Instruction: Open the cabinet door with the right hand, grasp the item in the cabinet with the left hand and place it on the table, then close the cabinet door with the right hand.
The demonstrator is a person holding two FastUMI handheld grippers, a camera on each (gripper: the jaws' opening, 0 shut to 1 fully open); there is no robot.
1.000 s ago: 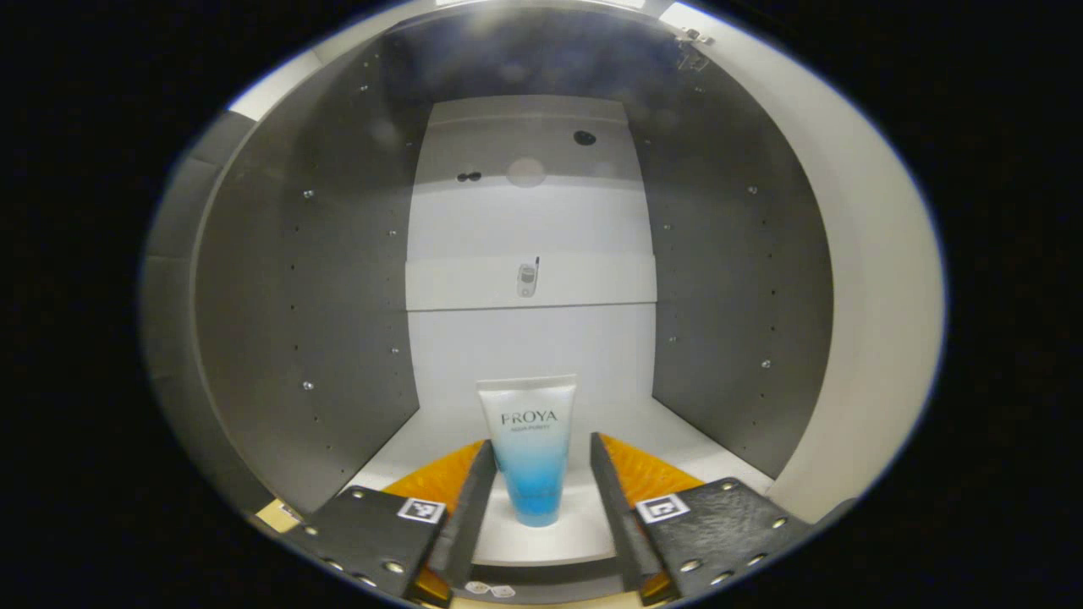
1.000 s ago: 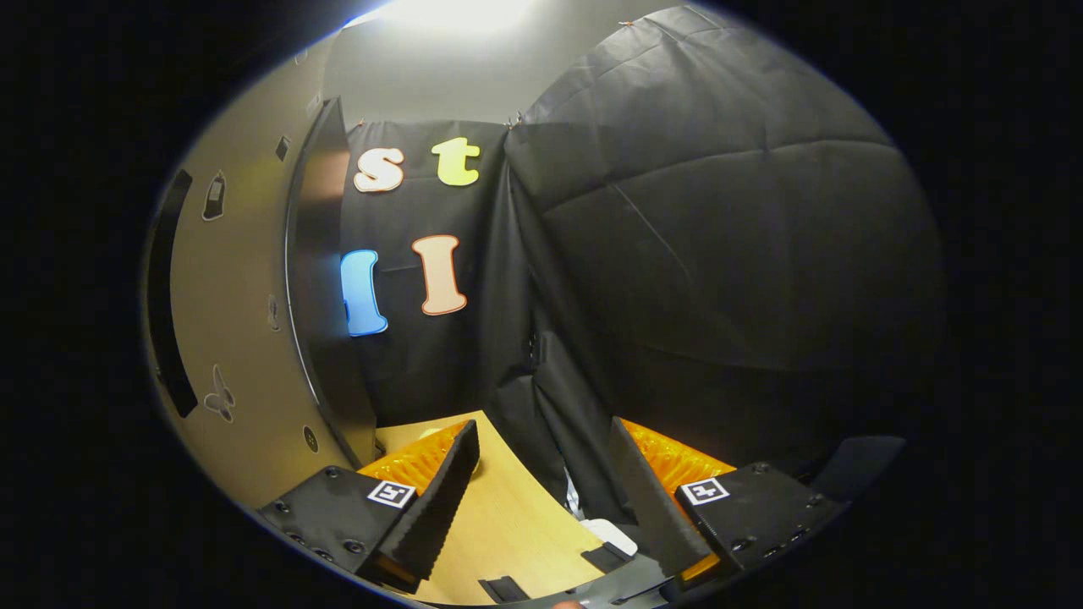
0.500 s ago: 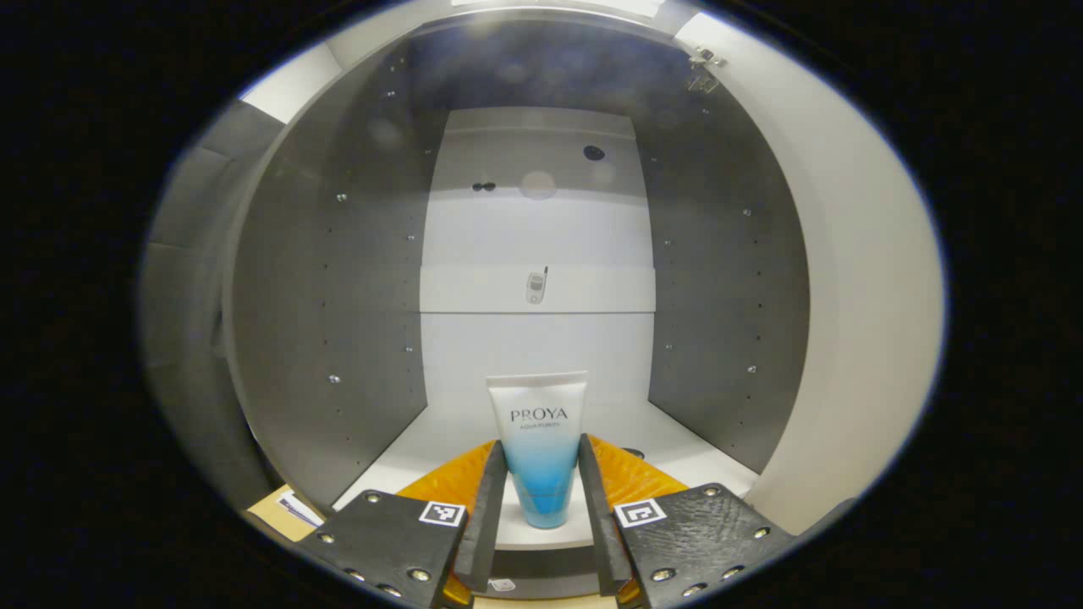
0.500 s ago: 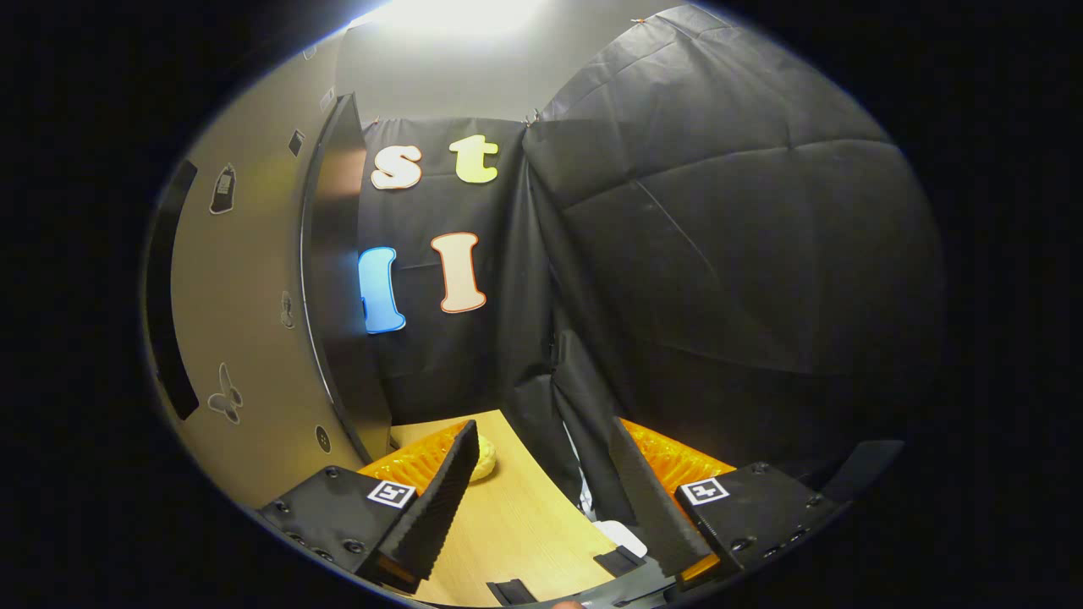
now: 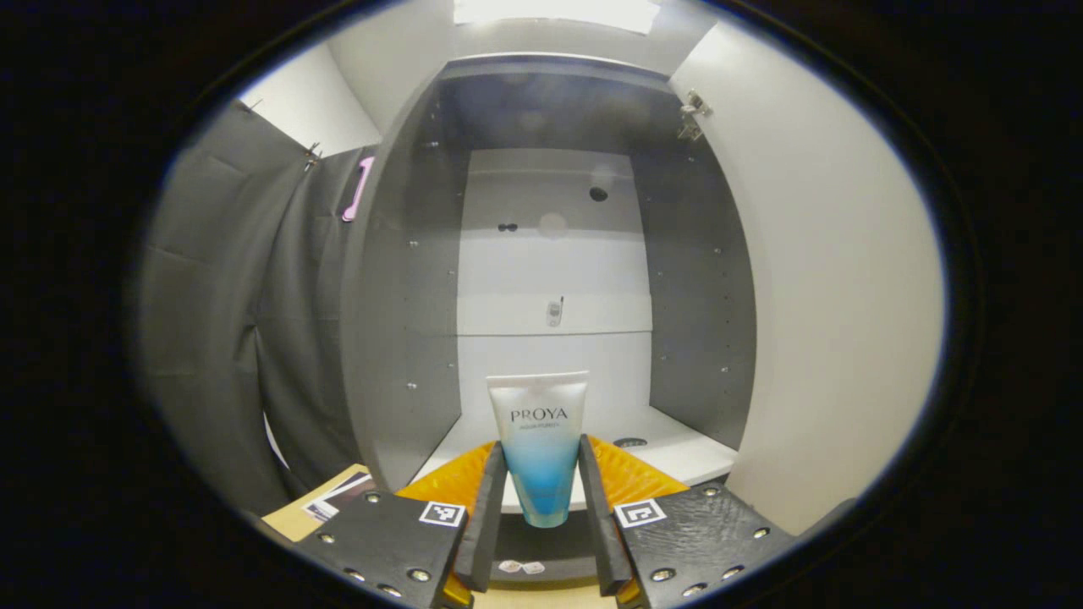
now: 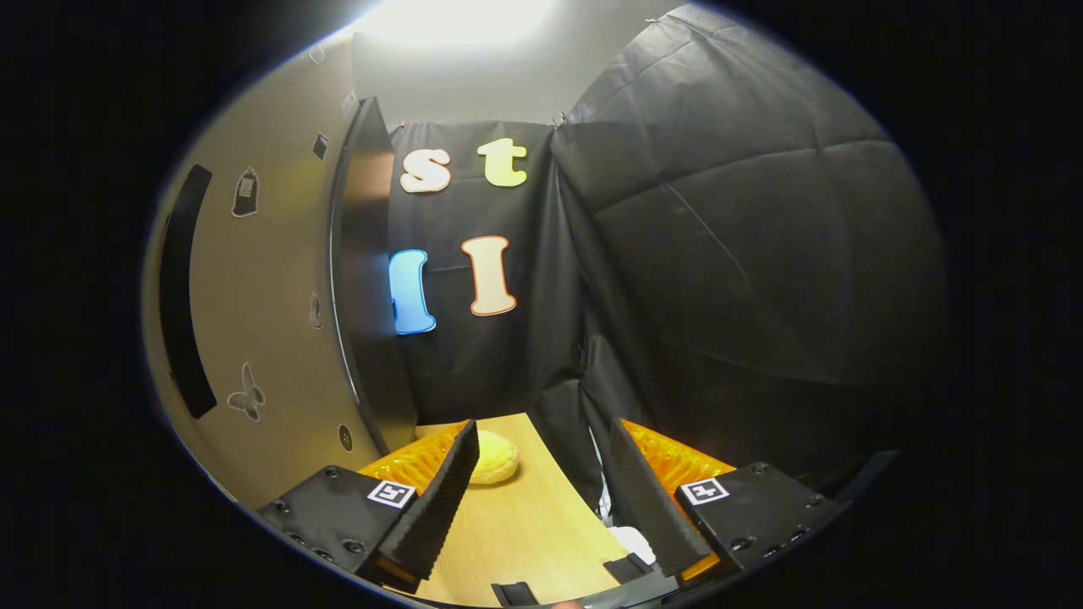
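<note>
While my left gripper (image 5: 540, 507) pinched the lower, blue part of the white-and-blue cosmetic tube (image 5: 539, 448) between both fingers, the tube stood upright with its flat crimped end up, in front of the cabinet's front edge. Beyond it the cabinet (image 5: 554, 279) stood open, its white floor bare apart from a small dark spot near the right front corner, and a little sticker sat on the back panel. The open cabinet door (image 5: 833, 296) ran along the right side. My right gripper (image 6: 537, 499) hung with its fingers spread and nothing between them, above the wooden table (image 6: 525, 533). A yellow bun-like object (image 6: 493, 457) lay at the table's far edge, just beside the door's outer face (image 6: 254, 338).
</note>
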